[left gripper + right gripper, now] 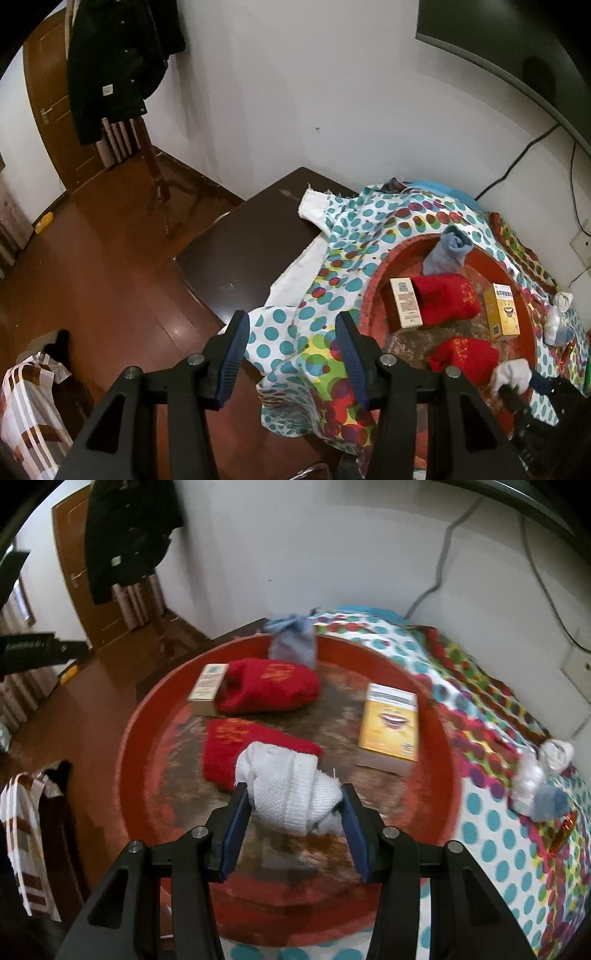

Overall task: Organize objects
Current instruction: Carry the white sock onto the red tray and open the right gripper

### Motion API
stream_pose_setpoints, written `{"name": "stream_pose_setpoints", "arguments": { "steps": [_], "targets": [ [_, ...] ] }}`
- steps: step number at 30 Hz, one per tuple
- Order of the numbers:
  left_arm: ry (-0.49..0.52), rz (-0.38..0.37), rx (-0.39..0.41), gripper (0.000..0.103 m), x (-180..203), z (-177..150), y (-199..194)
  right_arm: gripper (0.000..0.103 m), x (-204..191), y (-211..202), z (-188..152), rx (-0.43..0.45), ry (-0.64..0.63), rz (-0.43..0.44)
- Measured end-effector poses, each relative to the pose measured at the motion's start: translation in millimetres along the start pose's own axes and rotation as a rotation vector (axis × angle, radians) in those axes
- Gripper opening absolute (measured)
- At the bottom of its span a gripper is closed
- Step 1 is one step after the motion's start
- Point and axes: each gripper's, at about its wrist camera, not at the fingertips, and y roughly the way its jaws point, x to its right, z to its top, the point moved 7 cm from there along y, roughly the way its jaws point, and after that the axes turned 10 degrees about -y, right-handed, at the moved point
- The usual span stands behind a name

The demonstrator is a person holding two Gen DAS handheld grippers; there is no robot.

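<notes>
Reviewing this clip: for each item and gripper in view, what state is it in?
right gripper: shut on white sock bundle, above the red tray
left gripper: open, holding nothing
two red socks: lying in tray
yellow box: lying flat in tray
blue sock: draped over tray's far rim

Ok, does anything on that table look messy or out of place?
Yes. The dotted tablecloth is rumpled and slides off the table edge. A rolled sock pair lies outside the red tray, and the tray's paint looks worn.
</notes>
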Motion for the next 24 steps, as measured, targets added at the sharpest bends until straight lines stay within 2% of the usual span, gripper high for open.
{"name": "stream_pose_setpoints", "arguments": {
  "steps": [9,13,24],
  "targets": [
    [-0.026,0.006,-0.002,0.05,-14,4,2,0.046,-41,14,40,0.02,-0.079,0.041],
    [-0.04,0.016,-0.006,0.05,-22,6,5,0.046,-54,26,51,0.002,-0.097,0.052],
    [-0.094,0.038,-0.015,0.049,-49,9,9,0.046,-62,54,68,-0.04,-0.12,0.027]
  ]
}}
